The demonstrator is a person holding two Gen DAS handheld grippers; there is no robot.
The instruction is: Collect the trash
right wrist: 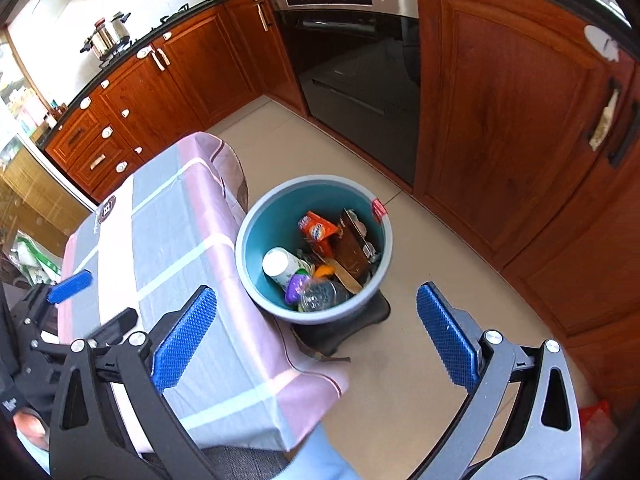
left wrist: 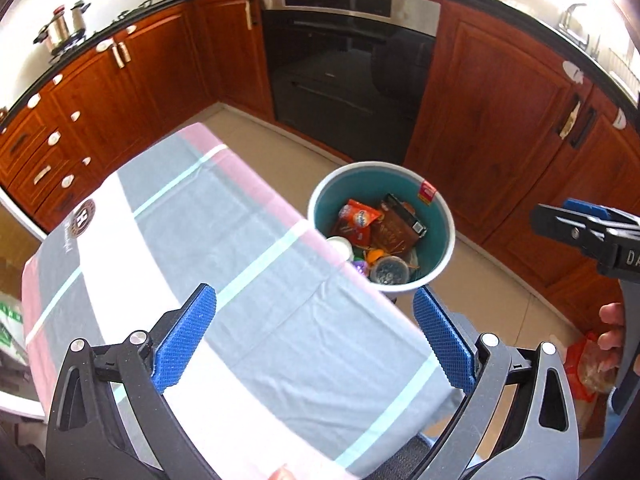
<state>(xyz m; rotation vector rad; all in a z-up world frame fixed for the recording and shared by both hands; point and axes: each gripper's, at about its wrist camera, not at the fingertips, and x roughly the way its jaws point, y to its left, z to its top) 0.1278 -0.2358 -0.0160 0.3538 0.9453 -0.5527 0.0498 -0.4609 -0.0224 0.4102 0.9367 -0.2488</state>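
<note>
Left gripper [left wrist: 314, 336] spread and empty above striped tablecloth [left wrist: 224, 264], right gripper [right wrist: 316, 336] spread near teal bin [right wrist: 256, 240], wrappers, bottle, possibly cup inside.

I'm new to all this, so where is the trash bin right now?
The bin sits on the kitchen floor just right of the cloth-covered table, in front of the oven, near the centre of both wrist views.

Open floor right of bin.
Bin [right wrist: 256, 216] hard against draped table [right wrist: 168, 240]; cabinets [right wrist: 500, 120] behind; mouth unobstructed.
</note>
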